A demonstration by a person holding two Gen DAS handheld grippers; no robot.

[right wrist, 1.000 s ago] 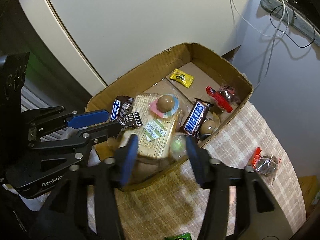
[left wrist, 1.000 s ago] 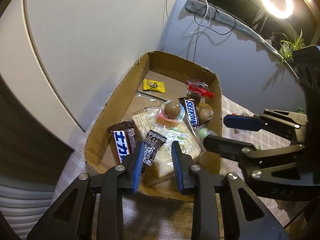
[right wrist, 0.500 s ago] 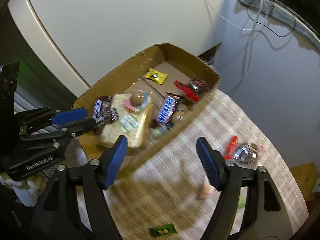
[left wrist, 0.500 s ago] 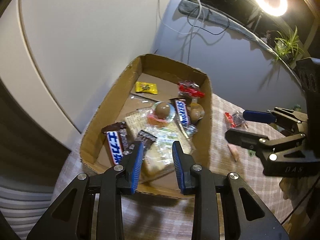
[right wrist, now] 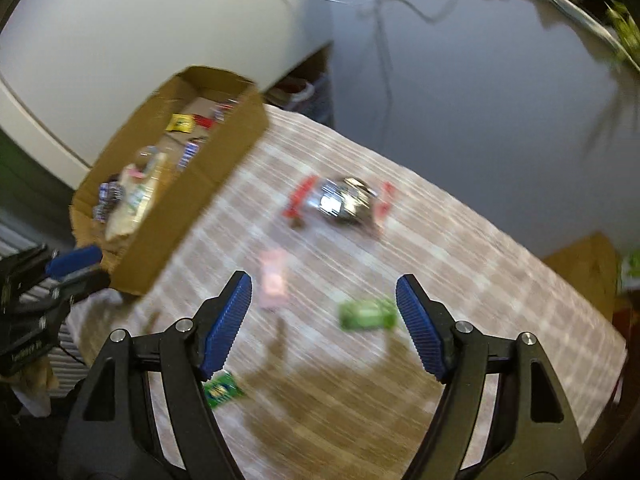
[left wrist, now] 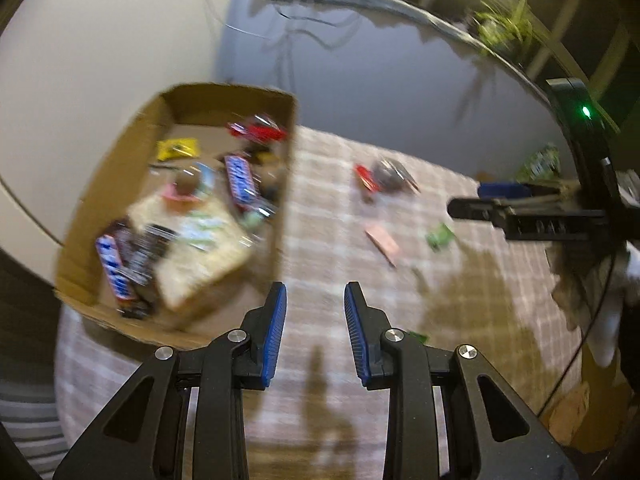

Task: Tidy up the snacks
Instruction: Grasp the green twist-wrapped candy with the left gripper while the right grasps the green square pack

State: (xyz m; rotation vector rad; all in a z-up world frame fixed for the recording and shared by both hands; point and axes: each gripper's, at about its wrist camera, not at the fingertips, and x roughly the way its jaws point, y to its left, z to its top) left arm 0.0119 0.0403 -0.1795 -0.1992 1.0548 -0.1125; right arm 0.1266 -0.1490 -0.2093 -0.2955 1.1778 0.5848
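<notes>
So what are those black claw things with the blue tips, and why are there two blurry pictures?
They are grabbing tools that a person holds, one in each hand. Each has a small camera looking along its two fingers, so you get one picture per tool. One shows the left gripper, the other the right gripper. The blur comes from the cameras moving. Both are open and hold nothing; the right one's jaws have just been opening. On the checked tablecloth sits a cardboard box full of snacks. Loose on the cloth are a green candy, a pink packet and a shiny wrapped sweet with red ends.
</notes>
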